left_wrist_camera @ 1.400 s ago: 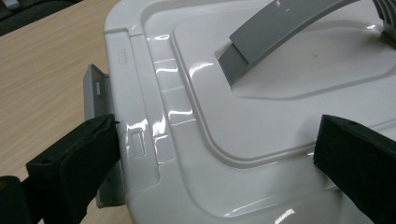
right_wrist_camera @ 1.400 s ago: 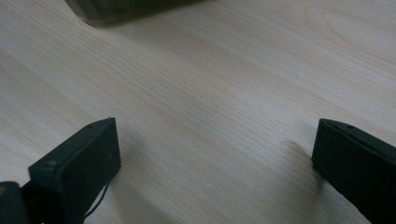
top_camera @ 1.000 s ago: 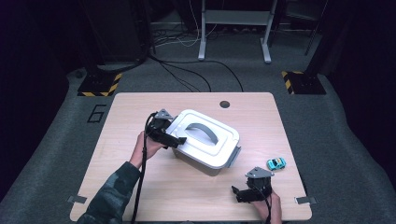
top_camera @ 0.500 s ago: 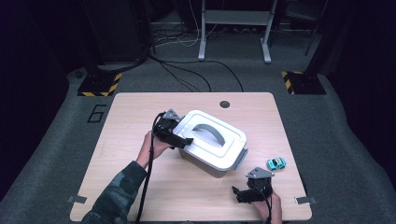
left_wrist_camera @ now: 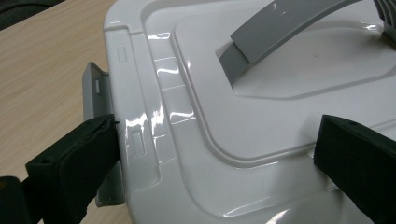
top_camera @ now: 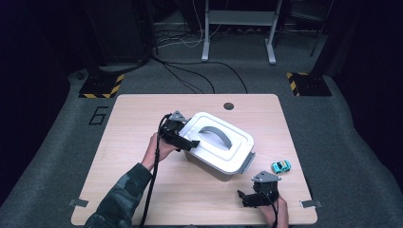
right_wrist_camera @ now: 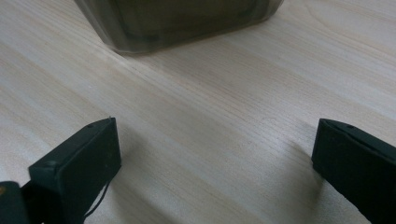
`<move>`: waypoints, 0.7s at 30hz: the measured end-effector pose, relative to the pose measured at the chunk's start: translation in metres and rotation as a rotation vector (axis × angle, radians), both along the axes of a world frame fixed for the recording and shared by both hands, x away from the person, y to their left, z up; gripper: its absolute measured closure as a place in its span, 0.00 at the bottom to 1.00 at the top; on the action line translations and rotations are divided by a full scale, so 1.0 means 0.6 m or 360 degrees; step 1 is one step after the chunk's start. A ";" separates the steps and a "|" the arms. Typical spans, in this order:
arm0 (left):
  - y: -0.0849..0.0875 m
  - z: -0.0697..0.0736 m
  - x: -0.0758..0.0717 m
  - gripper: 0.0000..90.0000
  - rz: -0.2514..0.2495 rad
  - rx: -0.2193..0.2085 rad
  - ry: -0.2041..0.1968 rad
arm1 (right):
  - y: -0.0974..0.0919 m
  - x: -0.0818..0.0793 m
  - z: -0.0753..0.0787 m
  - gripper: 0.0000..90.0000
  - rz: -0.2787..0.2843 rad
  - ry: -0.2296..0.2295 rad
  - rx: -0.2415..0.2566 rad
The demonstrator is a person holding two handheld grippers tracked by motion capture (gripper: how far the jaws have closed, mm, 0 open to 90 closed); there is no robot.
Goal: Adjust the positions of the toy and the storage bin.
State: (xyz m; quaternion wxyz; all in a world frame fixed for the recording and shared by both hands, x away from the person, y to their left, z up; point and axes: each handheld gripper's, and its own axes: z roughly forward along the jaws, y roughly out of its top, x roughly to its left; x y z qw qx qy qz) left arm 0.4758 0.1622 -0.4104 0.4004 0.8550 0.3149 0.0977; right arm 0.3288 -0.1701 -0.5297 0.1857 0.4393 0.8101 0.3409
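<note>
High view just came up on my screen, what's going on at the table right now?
A person works at a light wooden table with a gripper in each hand. The left gripper is at the near-left end of a white plastic storage box with a grey handle, its jaws open over the lid's edge, one beside the grey side latch. The right gripper sits low over bare table near the front edge, jaws open, holding nothing. A small turquoise toy car lies right of the box, untouched.

A wooden table (top_camera: 128, 123) bears a lidded box (top_camera: 219, 148) and toy car (top_camera: 281, 166)
</note>
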 end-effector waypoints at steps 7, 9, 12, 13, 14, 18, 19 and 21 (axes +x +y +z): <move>0.002 0.001 -0.003 0.01 -0.0011 -0.0005 -0.0005 | 0.000 0.000 0.000 0.01 0.0000 0.0000 0.0000; 0.005 0.001 -0.007 0.01 -0.0001 -0.0017 -0.0007 | 0.000 0.000 0.000 0.01 0.0001 0.0000 0.0000; 0.013 0.002 -0.013 0.01 0.0002 -0.0038 -0.0020 | 0.000 0.000 0.000 0.01 0.0004 0.0003 0.0004; 0.017 0.004 -0.015 0.00 0.0004 -0.0039 -0.0025 | 0.000 0.000 0.000 0.01 0.0000 0.0000 0.0000; 0.023 0.006 -0.018 0.00 0.0015 -0.0045 -0.0044 | 0.000 0.000 0.000 0.01 0.0001 0.0000 0.0000; 0.043 0.010 -0.029 0.00 0.0049 -0.0061 -0.0066 | 0.000 0.000 0.000 0.01 0.0008 0.0005 0.0002; 0.043 0.010 -0.029 0.00 0.0049 -0.0061 -0.0066 | 0.000 0.000 0.000 0.01 0.0005 0.0005 0.0002; 0.066 0.009 -0.040 0.00 0.0074 -0.0064 -0.0080 | 0.000 0.000 0.000 0.01 0.0003 0.0005 0.0002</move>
